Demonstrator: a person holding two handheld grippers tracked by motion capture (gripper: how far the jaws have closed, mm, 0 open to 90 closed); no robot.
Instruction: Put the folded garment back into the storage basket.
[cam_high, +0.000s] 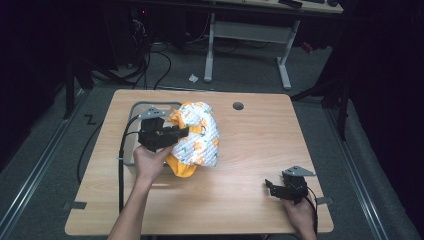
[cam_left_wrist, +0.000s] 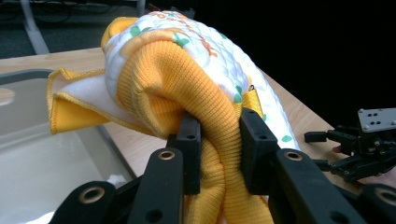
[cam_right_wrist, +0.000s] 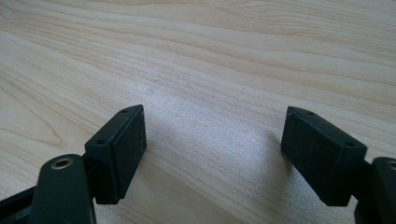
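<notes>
Gripping 1 orange-and-white garment (cam_left_wrist: 205, 79), left gripper (cam_left_wrist: 218, 140) clamps its ribbing; right gripper (cam_right_wrist: 212, 154) gapes, 2 total

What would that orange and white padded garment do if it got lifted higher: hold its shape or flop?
Probably flop: the garment already bunches and folds where the left gripper pinches its orange ribbed knit. It looks light for its bulk, being quilted and puffy. Slipping seems unlikely, since the knit wedges between the jaws; the loose rest may dangle toward the table.
</notes>
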